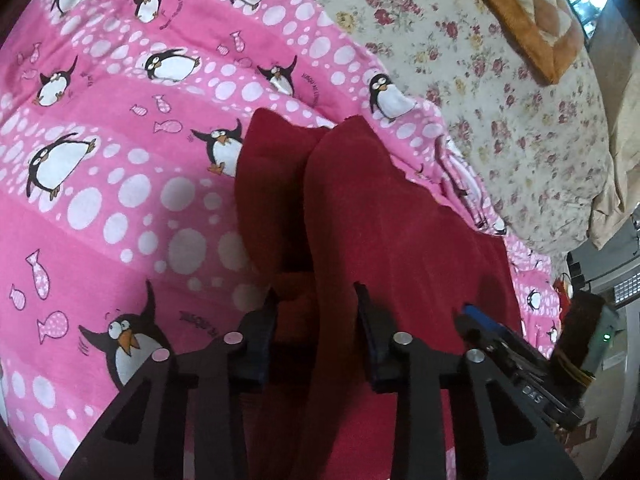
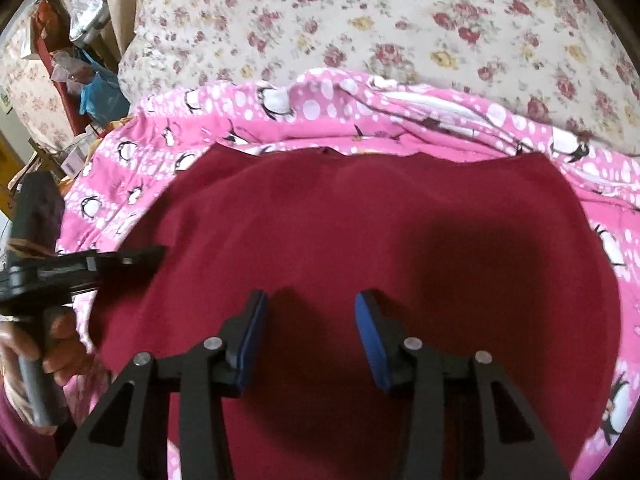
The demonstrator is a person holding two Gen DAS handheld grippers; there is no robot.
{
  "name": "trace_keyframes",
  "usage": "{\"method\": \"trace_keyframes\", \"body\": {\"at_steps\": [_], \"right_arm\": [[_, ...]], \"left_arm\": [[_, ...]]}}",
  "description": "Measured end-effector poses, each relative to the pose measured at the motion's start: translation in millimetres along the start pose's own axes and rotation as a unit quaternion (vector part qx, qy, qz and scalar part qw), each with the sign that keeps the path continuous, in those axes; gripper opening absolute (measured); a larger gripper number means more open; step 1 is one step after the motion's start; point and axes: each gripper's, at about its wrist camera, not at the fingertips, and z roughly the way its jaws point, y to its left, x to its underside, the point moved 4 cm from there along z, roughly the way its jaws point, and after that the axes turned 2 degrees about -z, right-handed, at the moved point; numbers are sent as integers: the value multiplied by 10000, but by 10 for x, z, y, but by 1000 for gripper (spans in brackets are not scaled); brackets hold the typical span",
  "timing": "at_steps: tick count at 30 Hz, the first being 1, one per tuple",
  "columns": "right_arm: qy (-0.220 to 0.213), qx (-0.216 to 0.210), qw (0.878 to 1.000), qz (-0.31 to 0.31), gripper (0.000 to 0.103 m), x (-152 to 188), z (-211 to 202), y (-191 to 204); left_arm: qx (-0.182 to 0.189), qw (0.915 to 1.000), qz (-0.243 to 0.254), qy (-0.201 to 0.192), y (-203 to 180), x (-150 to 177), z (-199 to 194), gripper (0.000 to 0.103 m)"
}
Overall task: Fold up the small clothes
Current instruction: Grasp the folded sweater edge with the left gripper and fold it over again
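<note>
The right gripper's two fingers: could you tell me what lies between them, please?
Only flat dark red garment beneath the right gripper, pads clear of it, in the right wrist view.

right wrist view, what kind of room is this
Most likely a bedroom, with the work done on a bed: a floral sheet under a pink penguin blanket, a red garment spread on top, and a cluttered shelf beside it.

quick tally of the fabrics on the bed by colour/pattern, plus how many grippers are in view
Dark red garment: 1
Pink penguin-print sheet: 1
Floral cream bedcover: 1
Orange-brown bordered cloth: 1
Grippers: 2, the left gripper and the right gripper
Total: 6
</note>
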Motion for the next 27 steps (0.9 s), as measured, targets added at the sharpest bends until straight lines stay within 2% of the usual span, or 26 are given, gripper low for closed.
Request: {"method": "trace_keyframes", "body": {"at_steps": [3, 8, 13, 16, 19, 21, 23, 24, 26, 27], "right_arm": [[-127, -123, 9997, 167, 44, 12, 10, -73], [-163, -432, 9978, 471, 44, 12, -21, -158], [-234, -815, 9895, 1172, 45, 23, -137, -317], [-395, -1135, 9757, 1835, 45, 60, -237, -527], [-626, -1666, 9456, 2723, 45, 113, -304, -811], [-859, -2188, 9114, 3378, 45, 172, -334, -991], [-1072, -2531, 8809, 3854, 47, 237, -363, -1115], [-1212, -2726, 8620, 4097, 49, 281, -381, -1180], [-1375, -2979, 8359, 4401, 50, 346, -409, -1270], [-1418, -3058, 8302, 4440, 51, 361, -412, -1288]], "left_arm": [[31, 9999, 39, -124, -86, 16, -71, 9], [321, 9993, 37, -171, -299, 12, -247, 8], [486, 9964, 631, -290, -939, 9, -402, 8], [636, 9924, 1020, -254, -1383, 74, -364, 8], [645, 9878, 1413, -92, -1753, 204, -190, 9], [569, 9834, 1712, 179, -1970, 356, 15, 12], [473, 9785, 1955, 464, -2081, 484, 169, 14], [417, 9767, 2047, 497, -2091, 532, 180, 15], [379, 9756, 2128, 375, -2067, 553, 138, 15], [364, 9769, 2080, 340, -2030, 541, 94, 17]]}}
